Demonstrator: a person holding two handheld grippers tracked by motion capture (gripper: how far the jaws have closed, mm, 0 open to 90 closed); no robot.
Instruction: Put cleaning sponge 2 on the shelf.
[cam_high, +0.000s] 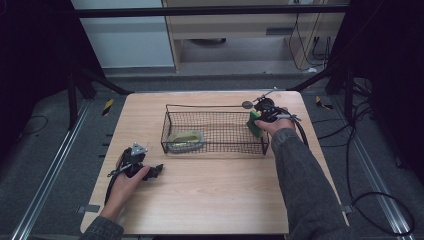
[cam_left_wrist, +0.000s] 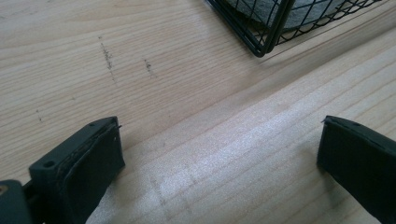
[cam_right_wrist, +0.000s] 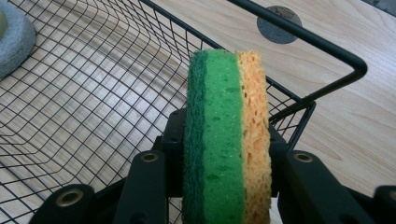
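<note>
The sponge (cam_right_wrist: 227, 135), green scouring layer on one side and orange foam on the other, stands on edge between my right jaws, which press it from both flat faces. It hangs at the right end of the wire basket (cam_high: 215, 107), just at or over the end rim; seen from my right gripper (cam_high: 261, 121), the basket's mesh floor spreads out to the left and the top rail (cam_right_wrist: 299, 35) crosses behind the sponge.

As I judge it, the step is to set the sponge down inside. To do that well I should carry it clear over the rim toward the bare mesh in the middle, lower until its bottom edge nears the floor, then ease my jaws apart so it drops without bouncing. I should stop short of the grey-green pad (cam_high: 185, 138) lying at the basket's left end.

My left gripper (cam_high: 148, 171) rests on the wooden table (cam_left_wrist: 196, 140) near the basket's front left corner (cam_left_wrist: 259, 49), jaws wide apart with nothing between them.
</note>
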